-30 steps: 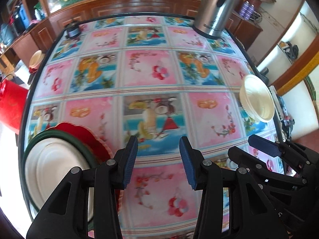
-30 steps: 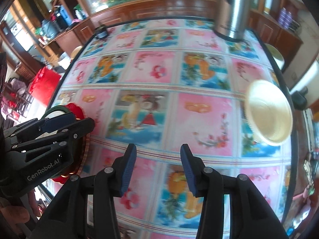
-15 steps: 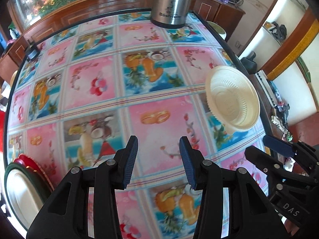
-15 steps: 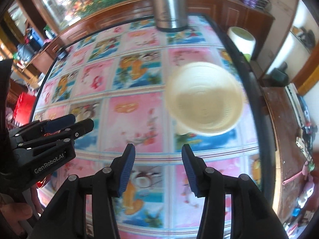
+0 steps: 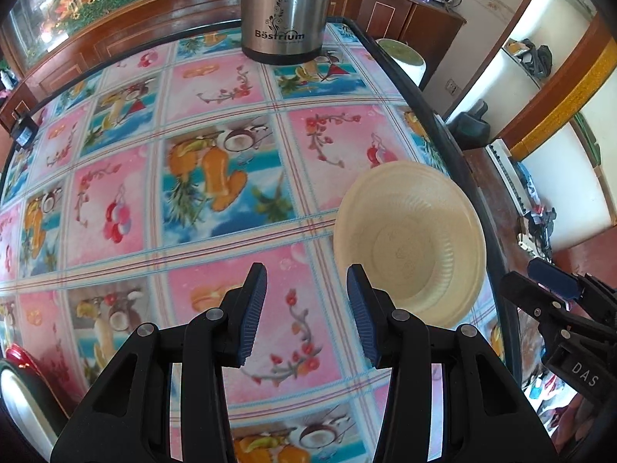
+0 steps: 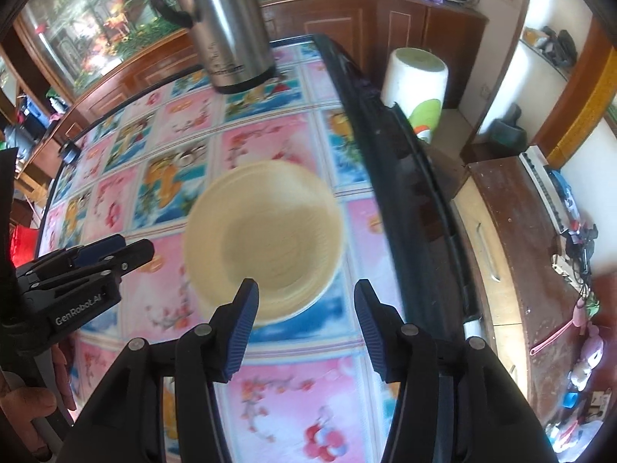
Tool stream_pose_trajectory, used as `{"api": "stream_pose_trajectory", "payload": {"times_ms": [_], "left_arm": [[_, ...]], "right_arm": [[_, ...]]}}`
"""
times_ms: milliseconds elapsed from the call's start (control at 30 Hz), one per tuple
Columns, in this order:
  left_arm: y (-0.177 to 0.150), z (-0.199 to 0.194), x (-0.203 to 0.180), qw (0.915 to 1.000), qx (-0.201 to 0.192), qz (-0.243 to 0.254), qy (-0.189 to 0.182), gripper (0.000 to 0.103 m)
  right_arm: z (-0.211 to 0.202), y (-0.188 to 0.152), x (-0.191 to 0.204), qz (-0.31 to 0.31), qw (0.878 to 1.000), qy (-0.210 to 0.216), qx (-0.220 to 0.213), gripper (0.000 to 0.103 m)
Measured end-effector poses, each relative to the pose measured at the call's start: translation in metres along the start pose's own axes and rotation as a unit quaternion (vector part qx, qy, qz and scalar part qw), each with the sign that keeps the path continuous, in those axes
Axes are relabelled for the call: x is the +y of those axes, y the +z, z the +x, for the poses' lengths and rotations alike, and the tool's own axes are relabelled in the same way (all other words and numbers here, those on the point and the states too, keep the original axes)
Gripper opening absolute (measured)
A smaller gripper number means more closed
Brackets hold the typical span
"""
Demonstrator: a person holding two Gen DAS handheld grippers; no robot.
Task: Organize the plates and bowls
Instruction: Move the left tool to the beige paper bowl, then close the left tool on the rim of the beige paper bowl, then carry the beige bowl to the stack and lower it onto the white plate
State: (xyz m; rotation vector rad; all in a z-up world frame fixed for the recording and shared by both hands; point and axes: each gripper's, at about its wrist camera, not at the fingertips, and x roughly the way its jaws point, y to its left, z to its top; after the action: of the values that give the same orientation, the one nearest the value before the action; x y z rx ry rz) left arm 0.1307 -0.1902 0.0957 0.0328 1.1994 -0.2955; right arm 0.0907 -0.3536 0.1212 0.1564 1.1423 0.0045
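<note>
Judging by its thin ribbed wall and pale cream colour, the bowl (image 6: pixel 266 247) looks like a light disposable one: it should weigh almost nothing, flex if you squeeze hard, and skid on the glossy cloth (image 5: pixel 216 177) if you nudge it instead of gripping it. It sits upright near the table's right edge, just ahead of your right gripper (image 6: pixel 306 320), whose jaws are spread wide with nothing between them; the left fingertip (image 6: pixel 246 308) overlaps the near rim in that view, though the blur there means you cannot be sure whether it touches. Take the bowl by the near rim, one finger inside and one outside the wall, and close gently so the lip does not fold. Your left gripper (image 5: pixel 306 310) is also released and empty, hovering over bare cloth to the bowl's left. Watch the dark table edge (image 6: pixel 389 162) close on the bowl's right: a sideways push could slide the bowl off toward the floor. Open room lies to the left, across the middle of the cloth, all the way to the plates (image 5: pixel 23 397) at the near left corner. The steel kettle (image 5: pixel 285 7) stands at the far side, well apart from any path you need.
</note>
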Motion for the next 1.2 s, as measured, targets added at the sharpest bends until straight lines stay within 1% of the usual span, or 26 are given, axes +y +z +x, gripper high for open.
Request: {"api": "stream_pose_trajectory", "payload": {"times_ms": [267, 567, 633, 667, 700, 733, 767, 800, 967, 1200], "left_arm": [[0.009, 0.027, -0.011, 0.9997, 0.022, -0.005, -0.003, 0.043], [0.008, 0.053, -0.017, 0.9986, 0.051, -0.009, -0.008, 0.043], [0.008, 0.057, -0.018, 0.9983, 0.057, -0.008, -0.010, 0.043], [0.008, 0.060, -0.019, 0.9981, 0.061, -0.006, -0.011, 0.043], [0.008, 0.061, -0.020, 0.9980, 0.062, -0.005, -0.012, 0.043], [0.008, 0.063, -0.021, 0.9980, 0.062, -0.004, -0.013, 0.042], [0.008, 0.064, -0.021, 0.9979, 0.064, -0.005, -0.013, 0.037], [0.008, 0.066, -0.020, 0.9976, 0.067, -0.006, -0.012, 0.026], [0.005, 0.066, -0.016, 0.9972, 0.073, -0.008, -0.016, 0.015], [-0.004, 0.051, -0.002, 0.9976, 0.068, -0.011, -0.013, 0.015]], "right_arm": [[0.026, 0.016, -0.017, 0.009, 1.000, 0.009, 0.016, 0.052], [0.053, 0.019, -0.020, 0.007, 0.999, 0.022, 0.047, 0.052], [0.057, 0.019, -0.021, 0.005, 0.998, 0.023, 0.051, 0.051], [0.060, 0.020, -0.021, 0.002, 0.998, 0.025, 0.056, 0.042], [0.061, 0.020, -0.021, 0.001, 0.998, 0.027, 0.058, 0.030], [0.063, 0.020, -0.022, 0.000, 0.998, 0.028, 0.059, 0.027], [0.065, 0.021, -0.022, -0.002, 0.998, 0.027, 0.062, 0.020], [0.066, 0.021, -0.022, -0.004, 0.997, 0.030, 0.065, 0.014], [0.060, 0.021, -0.019, -0.011, 0.998, 0.037, 0.058, 0.012], [0.054, 0.014, -0.007, -0.016, 0.997, 0.048, 0.058, 0.012]]}}
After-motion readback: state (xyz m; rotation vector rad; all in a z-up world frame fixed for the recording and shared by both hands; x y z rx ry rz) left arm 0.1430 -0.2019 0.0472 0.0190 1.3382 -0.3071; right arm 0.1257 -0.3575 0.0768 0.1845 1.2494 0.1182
